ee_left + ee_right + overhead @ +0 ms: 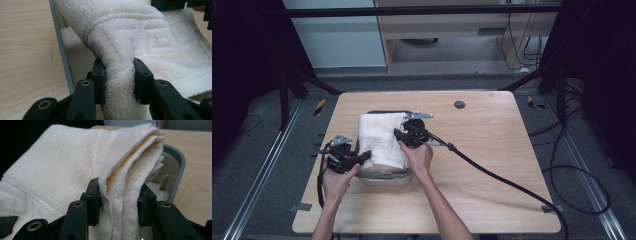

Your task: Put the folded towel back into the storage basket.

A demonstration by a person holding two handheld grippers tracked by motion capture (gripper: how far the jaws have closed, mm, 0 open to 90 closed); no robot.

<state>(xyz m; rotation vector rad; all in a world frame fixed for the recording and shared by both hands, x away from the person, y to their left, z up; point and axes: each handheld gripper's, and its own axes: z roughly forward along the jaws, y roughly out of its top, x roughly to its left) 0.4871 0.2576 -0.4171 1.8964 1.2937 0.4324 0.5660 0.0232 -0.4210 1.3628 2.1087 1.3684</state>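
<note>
Two grippers are on one folded white towel (pixel 381 139), held over the grey bin (pixel 384 178) near the desk's (pixel 492 150) front-left edge. Left gripper (pixel 119 80) is clamped on a bunched fold, right gripper (pixel 119 202) on the stacked layers. Risk: the thick bundle slipping out of either pinch, draping over the bin rim instead of settling inside
</note>
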